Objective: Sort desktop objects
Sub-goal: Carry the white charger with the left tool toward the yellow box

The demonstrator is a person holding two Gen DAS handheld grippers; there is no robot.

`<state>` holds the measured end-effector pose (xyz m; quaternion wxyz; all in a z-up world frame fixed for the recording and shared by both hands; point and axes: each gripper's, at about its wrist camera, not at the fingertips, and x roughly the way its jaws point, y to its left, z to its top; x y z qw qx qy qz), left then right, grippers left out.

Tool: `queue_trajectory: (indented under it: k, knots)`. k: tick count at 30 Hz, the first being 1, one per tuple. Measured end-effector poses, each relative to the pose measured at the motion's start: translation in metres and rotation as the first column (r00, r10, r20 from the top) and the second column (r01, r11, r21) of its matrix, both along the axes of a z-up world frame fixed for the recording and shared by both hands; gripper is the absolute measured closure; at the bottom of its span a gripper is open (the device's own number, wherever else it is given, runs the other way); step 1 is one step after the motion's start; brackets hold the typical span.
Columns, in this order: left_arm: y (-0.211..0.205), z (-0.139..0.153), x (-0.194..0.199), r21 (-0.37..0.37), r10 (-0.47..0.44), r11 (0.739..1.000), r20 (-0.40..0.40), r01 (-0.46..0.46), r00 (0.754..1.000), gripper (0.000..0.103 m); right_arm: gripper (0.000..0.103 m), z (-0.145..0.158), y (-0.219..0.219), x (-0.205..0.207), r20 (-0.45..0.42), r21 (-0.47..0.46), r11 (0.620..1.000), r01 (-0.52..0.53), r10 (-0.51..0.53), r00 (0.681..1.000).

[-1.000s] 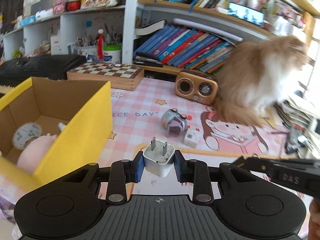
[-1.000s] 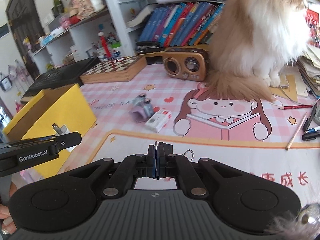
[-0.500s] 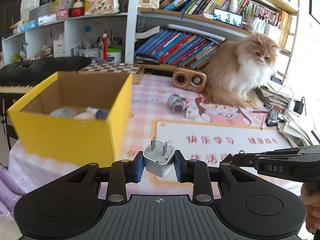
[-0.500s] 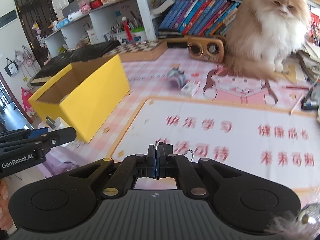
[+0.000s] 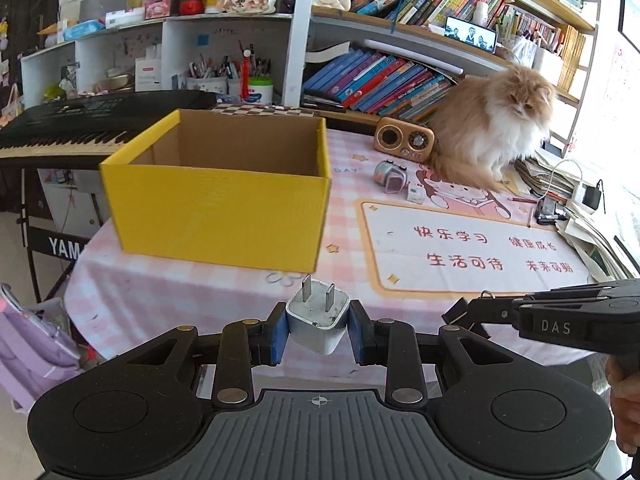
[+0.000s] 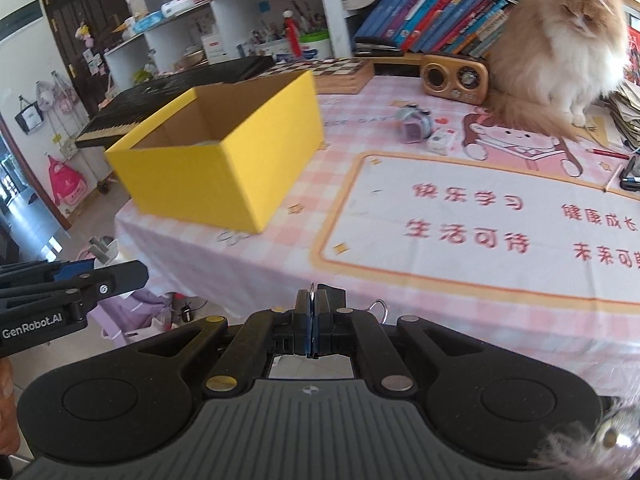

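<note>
My left gripper (image 5: pixel 318 326) is shut on a white plug charger (image 5: pixel 318 320), prongs up, held off the near edge of the table. It also shows in the right wrist view (image 6: pixel 102 250). My right gripper (image 6: pixel 313 322) is shut on a black binder clip (image 6: pixel 320 308) with a wire loop, also seen in the left wrist view (image 5: pixel 466 314). The open yellow cardboard box (image 5: pixel 218 200) stands on the table's left side, beyond both grippers. A small grey toy (image 5: pixel 390 170) and a white block (image 5: pixel 416 193) lie further back.
A fluffy orange cat (image 5: pixel 492 132) sits at the back right beside a small wooden radio (image 5: pixel 404 139). A keyboard piano (image 5: pixel 88 118) stands left of the table. Stacked papers and pens (image 5: pixel 560 188) lie at the right edge. Shelves with books rise behind.
Both grippers have pulled back from the table toward me, past its near edge. The box and table now look farther away. Both grips are unchanged.
</note>
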<state>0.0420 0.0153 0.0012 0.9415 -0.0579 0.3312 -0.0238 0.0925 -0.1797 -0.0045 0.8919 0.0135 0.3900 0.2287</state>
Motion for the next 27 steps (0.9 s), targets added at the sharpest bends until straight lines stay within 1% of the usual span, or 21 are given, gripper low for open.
queue_trajectory:
  k: [13,20,27]
  knots:
    - [0.06,-0.001,-0.039,-0.03,0.049,0.998,0.009,-0.049,0.999,0.073,0.101,0.002,0.066,-0.039,0.008,-0.025,0.997,-0.077,0.077,0.997]
    - [0.073,0.0,-0.046,-0.049,0.064,0.997,0.021,-0.063,0.998,0.073,0.101,0.0,0.093,-0.044,-0.026,-0.027,0.994,-0.106,0.106,0.994]
    - [0.084,0.002,-0.045,-0.055,0.07,0.996,0.037,-0.068,0.997,0.073,0.101,0.001,0.115,-0.045,-0.017,-0.071,0.99,-0.119,0.118,0.993]
